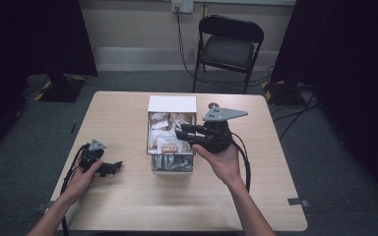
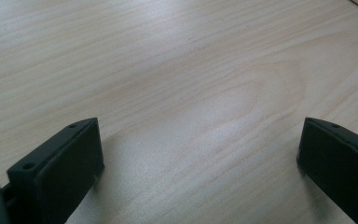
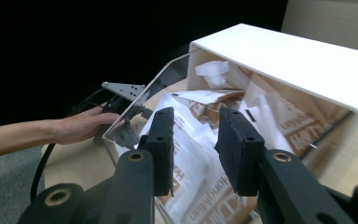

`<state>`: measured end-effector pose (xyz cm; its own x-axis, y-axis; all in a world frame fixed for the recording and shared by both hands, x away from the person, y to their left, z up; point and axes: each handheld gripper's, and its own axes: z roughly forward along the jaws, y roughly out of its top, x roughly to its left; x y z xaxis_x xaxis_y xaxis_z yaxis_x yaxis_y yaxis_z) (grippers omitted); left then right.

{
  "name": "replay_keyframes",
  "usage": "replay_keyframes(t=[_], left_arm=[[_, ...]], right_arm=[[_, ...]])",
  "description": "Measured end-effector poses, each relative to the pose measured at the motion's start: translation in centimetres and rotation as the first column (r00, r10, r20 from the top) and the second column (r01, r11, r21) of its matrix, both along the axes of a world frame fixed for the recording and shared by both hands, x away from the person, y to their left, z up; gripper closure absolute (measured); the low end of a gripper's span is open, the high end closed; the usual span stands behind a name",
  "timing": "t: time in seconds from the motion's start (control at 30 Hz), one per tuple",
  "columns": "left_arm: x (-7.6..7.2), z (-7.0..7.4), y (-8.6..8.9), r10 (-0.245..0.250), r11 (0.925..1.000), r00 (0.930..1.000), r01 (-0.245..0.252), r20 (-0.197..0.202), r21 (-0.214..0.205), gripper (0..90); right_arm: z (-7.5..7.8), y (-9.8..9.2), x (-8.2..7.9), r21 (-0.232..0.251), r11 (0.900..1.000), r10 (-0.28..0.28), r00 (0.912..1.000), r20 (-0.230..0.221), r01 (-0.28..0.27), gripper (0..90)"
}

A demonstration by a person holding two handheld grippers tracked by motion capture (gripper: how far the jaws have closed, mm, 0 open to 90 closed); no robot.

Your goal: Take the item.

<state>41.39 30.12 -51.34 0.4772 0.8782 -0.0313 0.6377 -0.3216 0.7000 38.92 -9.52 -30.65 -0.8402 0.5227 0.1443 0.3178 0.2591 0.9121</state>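
My right gripper [image 3: 193, 154] hangs over the packets [image 3: 200, 154] in the box [image 1: 172, 104] mid-table, jaws parted, gripping nothing; my left gripper [image 1: 114, 167] rests released near the left edge.

Black folding chair [image 1: 230, 46] by pale wall [image 1: 138, 22], grey carpet [image 1: 334, 162], wooden table [image 1: 128, 196]

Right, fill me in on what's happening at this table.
A person works with tongs in each hand. The right tongs hang over a clear box with a white lid, full of paper sachets. In the right gripper view the jaws stand partly apart just above the sachets, with nothing clamped. The left tongs rest on the wooden table, jaws wide open and empty.
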Motion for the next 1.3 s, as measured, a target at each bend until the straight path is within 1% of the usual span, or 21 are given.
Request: replay_keyframes(t=[0.07,0.13,0.27,0.33,0.47,0.6,0.67,0.77,0.93,0.97,1.1,1.2,1.3], left_arm=[[0.0,0.0,0.0,0.0,1.0,1.0,0.0,-0.001,0.0,0.0],[0.0,0.0,0.0,0.0,1.0,1.0,0.0,0.0,0.001,0.0],[0.0,0.0,0.0,0.0,1.0,1.0,0.0,0.0,0.0,0.0],[0.0,0.0,0.0,0.0,1.0,1.0,0.0,0.0,0.001,0.0],[0.0,0.0,0.0,0.0,1.0,1.0,0.0,0.0,0.001,0.0],[0.0,0.0,0.0,0.0,1.0,1.0,0.0,-0.001,0.0,0.0],[0.0,0.0,0.0,0.001,1.0,1.0,-0.001,0.0,0.0,0.0],[0.0,0.0,0.0,0.0,1.0,1.0,0.0,0.0,0.001,0.0],[0.0,0.0,0.0,0.0,1.0,1.0,0.0,0.0,0.0,0.0],[0.0,0.0,0.0,0.0,1.0,1.0,0.0,0.0,0.001,0.0],[0.0,0.0,0.0,0.001,1.0,1.0,-0.001,0.0,0.0,0.0],[0.0,0.0,0.0,0.001,1.0,1.0,-0.001,0.0,0.0,0.0],[0.0,0.0,0.0,0.001,1.0,1.0,-0.001,0.0,0.0,0.0]], right_arm=[[-0.1,0.4,0.2,-0.003,1.0,0.008,1.0,0.0,-0.008,67.1],[-0.4,0.8,0.6,-0.004,0.9999,0.015,0.9998,-0.01,-0.015,68.0],[-0.8,1.2,0.8,-0.023,0.9994,0.026,0.9995,-0.018,-0.026,68.0],[-0.9,1.3,0.9,-0.032,0.9993,0.02,0.9996,-0.02,-0.021,66.9],[-1.2,1.2,1.1,-0.03,0.9994,0.019,0.9993,-0.033,-0.02,67.0],[-1.2,1.3,1.0,-0.047,0.9986,0.023,0.9991,-0.035,-0.024,67.5],[-1.3,1.3,1.0,-0.06,0.9979,0.022,0.999,-0.039,-0.025,69.5],[-1.6,1.6,1.0,-0.078,0.996,0.04,0.998,-0.049,-0.044,70.7],[-1.7,1.7,1.1,-0.076,0.9955,0.051,0.9969,-0.059,-0.056,71.9],[-1.7,1.7,1.1,-0.071,0.9947,0.069,0.9952,-0.068,-0.074,72.4],[-1.7,1.7,1.0,-0.075,0.9934,0.082,0.9939,-0.073,-0.087,72.8],[-1.7,1.6,0.7,-0.077,0.9905,0.108,0.9911,-0.078,-0.114,73.0],[-1.8,1.7,0.7,-0.093,0.9895,0.104,0.9916,-0.078,-0.111,71.9]])
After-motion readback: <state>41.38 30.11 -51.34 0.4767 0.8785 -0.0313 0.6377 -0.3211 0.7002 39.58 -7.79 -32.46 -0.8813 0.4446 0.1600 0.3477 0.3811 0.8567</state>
